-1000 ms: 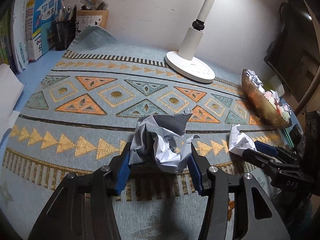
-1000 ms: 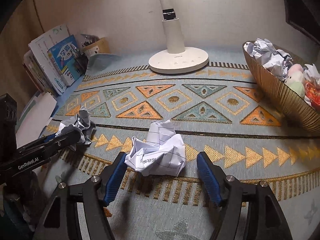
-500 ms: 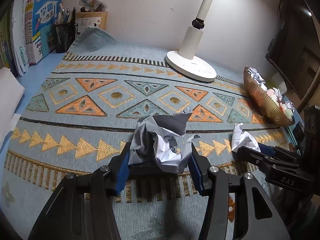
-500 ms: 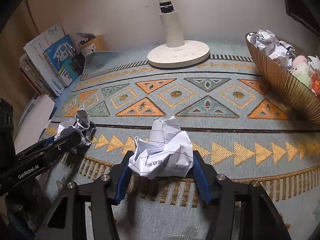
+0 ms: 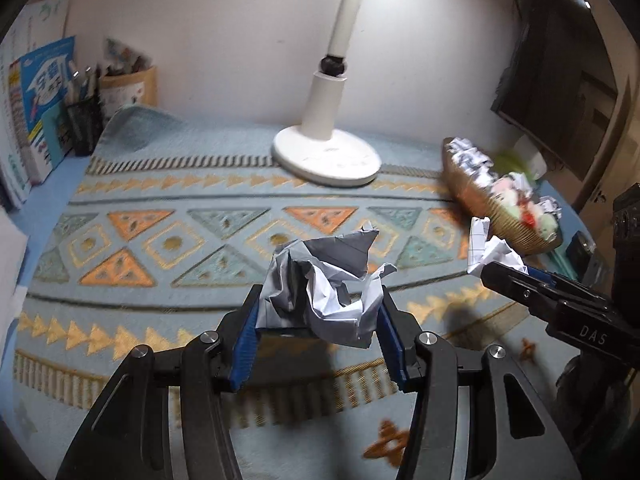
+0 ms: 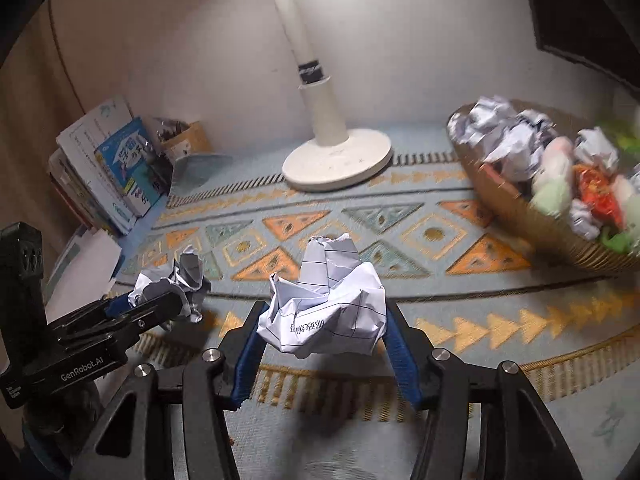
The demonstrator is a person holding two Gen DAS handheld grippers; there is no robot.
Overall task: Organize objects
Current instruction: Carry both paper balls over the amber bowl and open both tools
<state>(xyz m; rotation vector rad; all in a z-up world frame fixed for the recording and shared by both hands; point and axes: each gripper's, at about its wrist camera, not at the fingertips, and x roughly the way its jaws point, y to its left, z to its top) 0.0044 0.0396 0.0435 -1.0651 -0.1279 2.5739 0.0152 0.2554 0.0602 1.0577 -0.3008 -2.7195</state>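
My left gripper [image 5: 318, 312] is shut on a grey-and-white crumpled paper ball [image 5: 324, 284] and holds it above the patterned cloth [image 5: 160, 240]. My right gripper [image 6: 324, 328] is shut on a white lined crumpled paper ball [image 6: 326, 304], also lifted off the cloth. Each gripper shows in the other's view: the right one [image 5: 504, 268] with its paper [image 5: 490, 254], the left one [image 6: 160, 300] with its paper [image 6: 176, 284]. A golden woven basket [image 6: 520, 216] at the right holds several paper balls and soft toys; it also shows in the left wrist view [image 5: 472, 200].
A white desk lamp [image 5: 326, 156] stands at the back centre, its base also in the right wrist view [image 6: 338, 160]. Books [image 5: 32, 108], a pen holder [image 5: 82, 120] and a box line the back left. A dark monitor [image 5: 560, 80] stands at the far right.
The right gripper closed on the white paper ball and lifted it. Both grippers rose from the cloth with their paper balls and moved toward the basket; the views are motion-blurred.
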